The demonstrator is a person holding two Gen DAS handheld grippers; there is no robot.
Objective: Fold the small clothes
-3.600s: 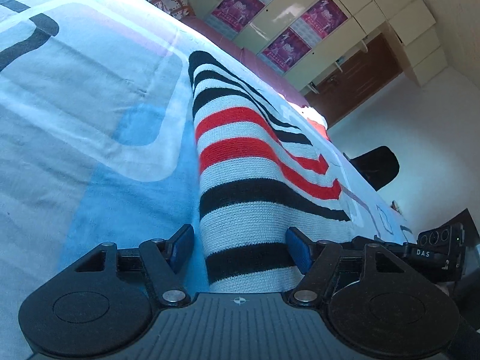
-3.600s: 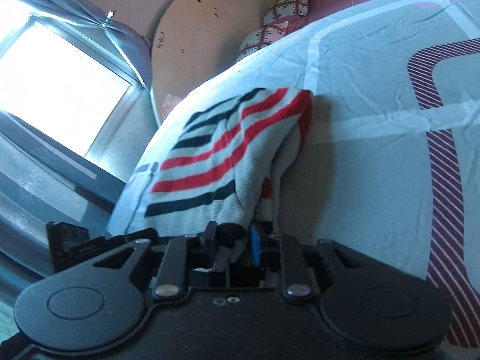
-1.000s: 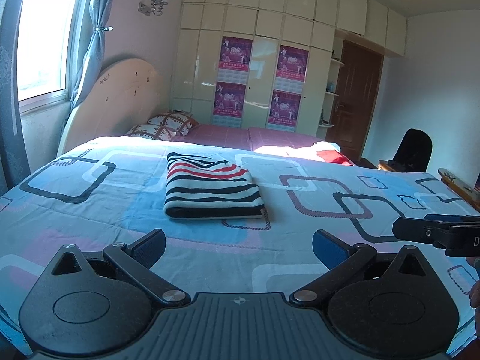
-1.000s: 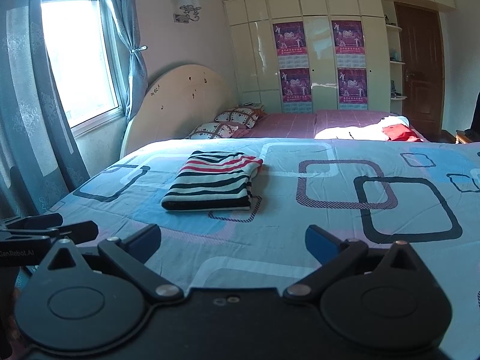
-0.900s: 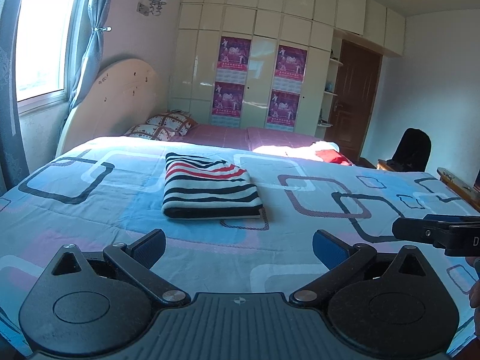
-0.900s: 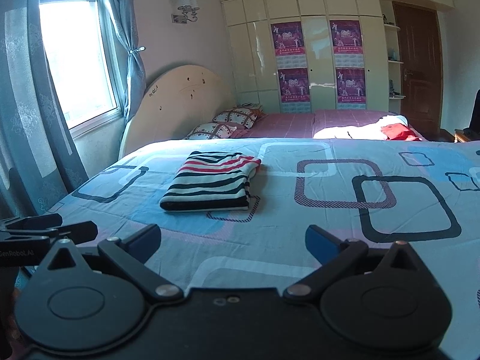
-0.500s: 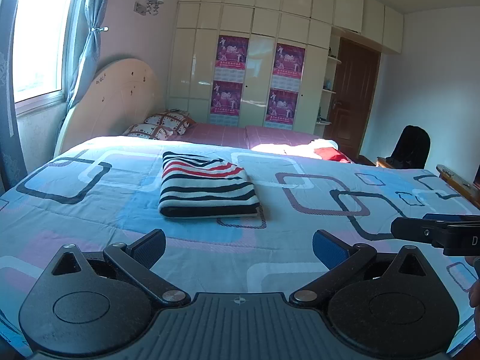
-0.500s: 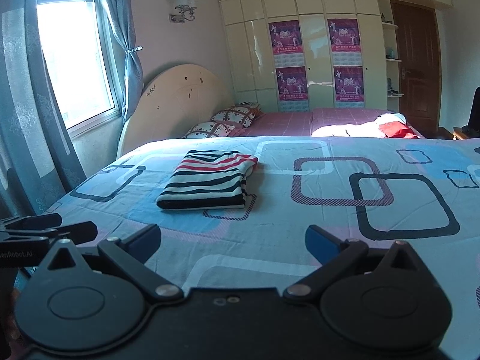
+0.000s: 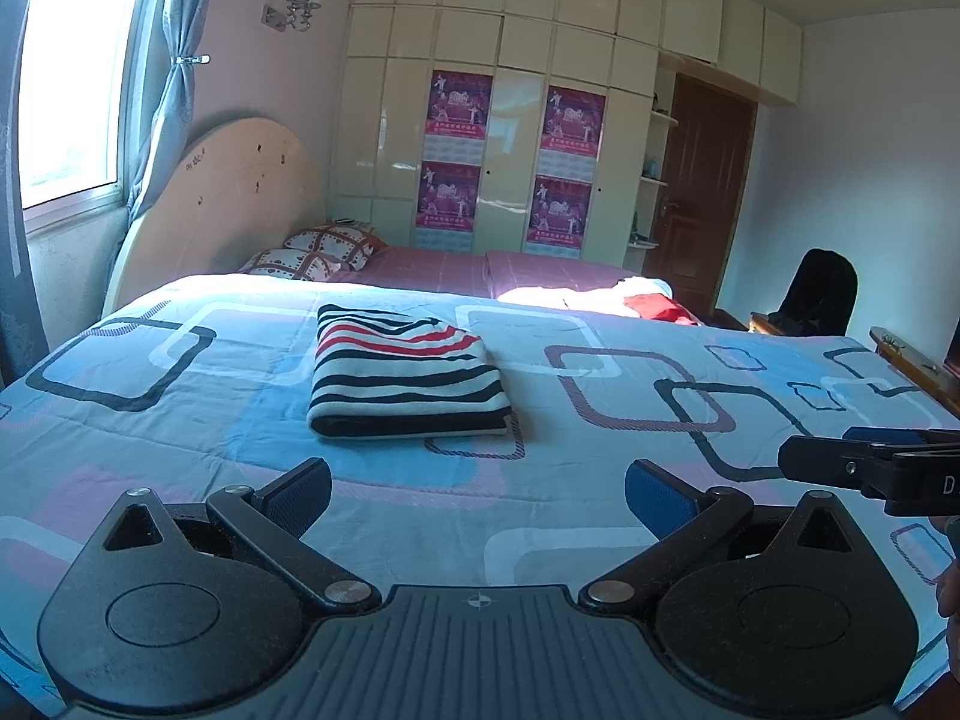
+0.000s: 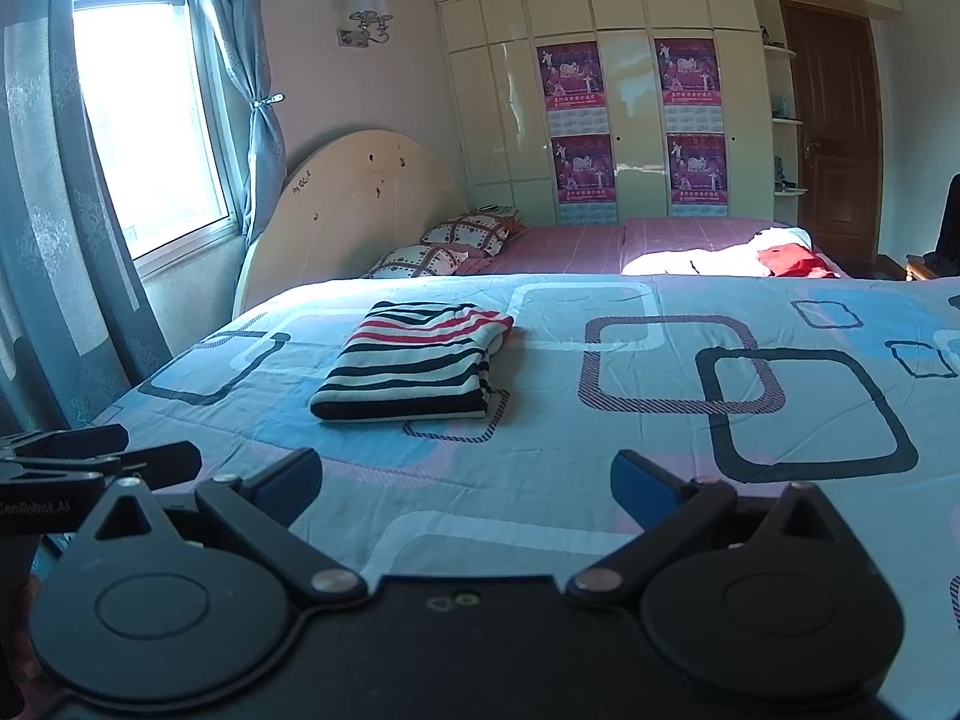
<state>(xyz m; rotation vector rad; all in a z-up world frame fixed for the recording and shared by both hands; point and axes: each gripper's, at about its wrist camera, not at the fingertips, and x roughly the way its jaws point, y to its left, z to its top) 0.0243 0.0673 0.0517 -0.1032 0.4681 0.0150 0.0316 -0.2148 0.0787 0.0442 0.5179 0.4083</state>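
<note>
The striped sweater point(image 9: 408, 375) lies folded into a neat rectangle on the blue patterned bedspread point(image 9: 600, 480), its black, white and red bands running across it, the thick folded edge facing the grippers. Seen from the left wrist view it sits at about 12 o'clock, a little toward 11; from the right wrist view it is closer to 11 o'clock point(image 10: 414, 363).

Both tools are held back from it, above the near edge of the bed. The left gripper point(image 9: 478, 489) has its blue-padded fingers point(image 9: 297, 492) spread wide with nothing between them — only bedspread shows in the gap. The right gripper point(image 10: 465, 483) is the same: fingers splayed apart, empty, well clear of the sweater. Each one shows at the edge of the other's view, the right at 3 o'clock, the left at 9.

Beyond the sweater, at the head of the bed, two patterned pillows point(image 10: 456, 243) rest against the curved headboard point(image 10: 354, 204). A red garment point(image 9: 654, 306) lies in a sunlit patch at about 1 o'clock, well apart from the sweater. Wardrobe doors with purple posters point(image 9: 513, 162) fill the far wall.
</note>
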